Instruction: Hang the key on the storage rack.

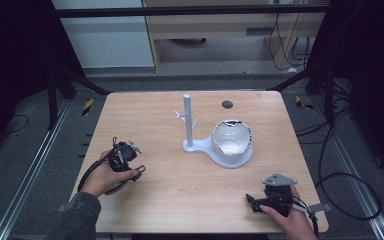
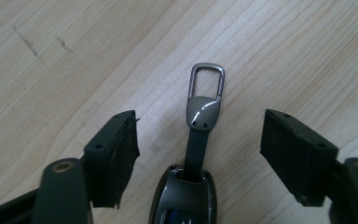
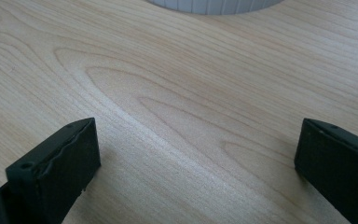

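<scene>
A dark key fob (image 2: 186, 198) lies flat on the wooden table (image 1: 180, 185), with a short black strap and a silver clip (image 2: 206, 88) at its far end. My left gripper (image 2: 199, 123) hangs over it, jaws open on either side of the strap, pads apart from it. In the high view the left gripper (image 1: 126, 162) is at the table's left, held in a hand. My right gripper (image 1: 251, 201) rests low at the front right, pointing left. Its jaws (image 3: 196, 140) stand wide open over bare wood.
A white stand (image 1: 187, 120) with an upright pole and small pegs rises mid-table. Its base holds a shiny round dish (image 1: 232, 137); the base's rim (image 3: 214, 5) lies just ahead of the right gripper. A dark round hole (image 1: 227, 104) sits near the far edge.
</scene>
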`<state>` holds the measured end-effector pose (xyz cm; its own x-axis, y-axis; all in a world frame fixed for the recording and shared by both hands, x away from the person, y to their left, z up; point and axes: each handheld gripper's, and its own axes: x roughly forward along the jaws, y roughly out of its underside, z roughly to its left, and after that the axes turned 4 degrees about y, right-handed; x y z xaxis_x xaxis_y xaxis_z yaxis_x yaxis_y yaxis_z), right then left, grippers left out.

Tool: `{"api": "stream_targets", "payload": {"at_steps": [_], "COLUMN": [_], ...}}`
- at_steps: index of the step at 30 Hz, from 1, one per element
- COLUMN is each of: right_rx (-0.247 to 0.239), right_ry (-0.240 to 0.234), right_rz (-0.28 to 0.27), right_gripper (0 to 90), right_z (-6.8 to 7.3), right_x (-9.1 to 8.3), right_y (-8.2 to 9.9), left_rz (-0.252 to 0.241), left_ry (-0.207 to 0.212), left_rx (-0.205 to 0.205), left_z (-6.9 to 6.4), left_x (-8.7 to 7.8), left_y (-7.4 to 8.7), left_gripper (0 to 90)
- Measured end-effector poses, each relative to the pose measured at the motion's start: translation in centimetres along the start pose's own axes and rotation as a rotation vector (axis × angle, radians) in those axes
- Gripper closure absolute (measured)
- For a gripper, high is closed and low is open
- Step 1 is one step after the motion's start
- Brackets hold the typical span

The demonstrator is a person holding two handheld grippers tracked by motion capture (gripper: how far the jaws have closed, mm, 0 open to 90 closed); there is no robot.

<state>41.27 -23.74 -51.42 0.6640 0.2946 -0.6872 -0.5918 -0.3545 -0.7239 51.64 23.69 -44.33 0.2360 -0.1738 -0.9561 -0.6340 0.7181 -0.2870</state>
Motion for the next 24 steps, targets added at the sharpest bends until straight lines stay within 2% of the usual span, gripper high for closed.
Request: {"api": "stream_targets", "payload": {"at_steps": [2, 5, 13, 18, 24], "right_rx": [0.000, 0.000, 0.000, 0.000, 0.000], "right_ry": [0.000, 0.000, 0.000, 0.000, 0.000], "right_rz": [0.000, 0.000, 0.000, 0.000, 0.000], "right_gripper": [0.4, 0.4, 0.4, 0.4, 0.4], "right_z": [0.0, 0.0, 0.0, 0.0, 0.0], "right_x": [0.0, 0.0, 0.0, 0.0, 0.0], "right_y": [0.0, 0.0, 0.0, 0.0, 0.0], "left_rz": [0.014, 0.040, 0.106, 0.104, 0.135], "left_ry": [0.006, 0.016, 0.044, 0.058, 0.055], "left_rx": [0.003, 0.011, 0.025, 0.020, 0.040], "left_z": [0.1, 0.4, 1.0, 1.2, 1.2], "left_x": [0.2, 0.4, 0.9, 1.1, 1.6], "left_y": [0.0, -0.1, 0.1, 0.1, 0.0], "left_gripper": [30.1, 39.9, 51.8, 55.8, 58.8]}}
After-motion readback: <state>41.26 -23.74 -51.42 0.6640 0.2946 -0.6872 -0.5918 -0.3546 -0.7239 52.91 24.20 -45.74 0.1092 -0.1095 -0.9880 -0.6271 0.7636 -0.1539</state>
